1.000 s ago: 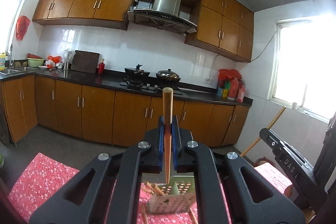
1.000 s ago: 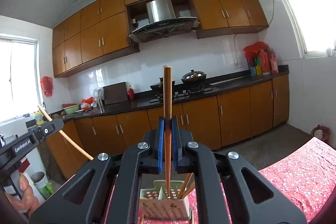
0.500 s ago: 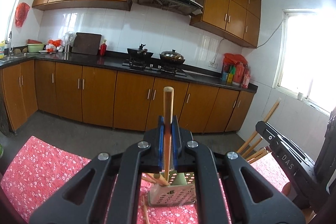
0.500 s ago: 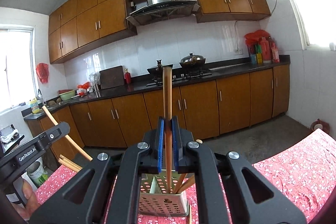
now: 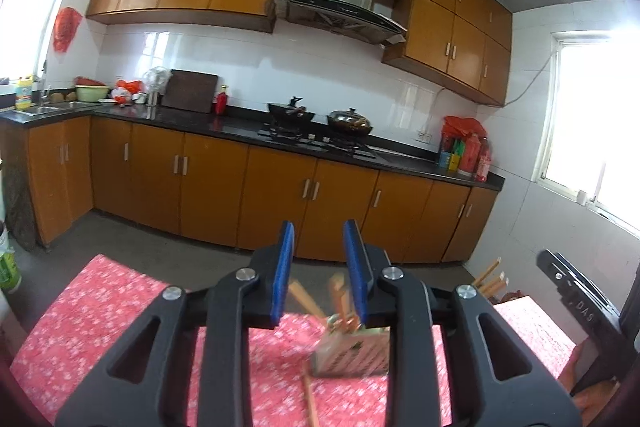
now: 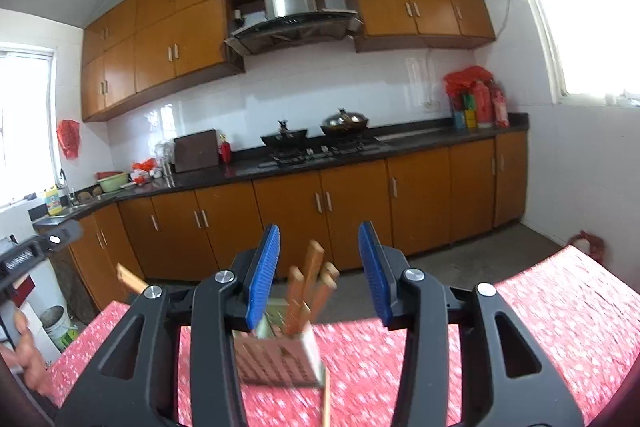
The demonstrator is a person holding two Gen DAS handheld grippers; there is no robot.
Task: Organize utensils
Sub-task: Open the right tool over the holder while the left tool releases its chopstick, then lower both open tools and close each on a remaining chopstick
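Left hand-held gripper (image 5: pixel 320 269) had let go its chopstick, its jaws now apart above the perforated holder (image 5: pixel 352 355) on the red worktop (image 5: pixel 120 307). Right hand-held gripper (image 6: pixel 320 273) likewise gaped, chopsticks (image 6: pixel 310 291) standing in the holder; two deliveries looked done.
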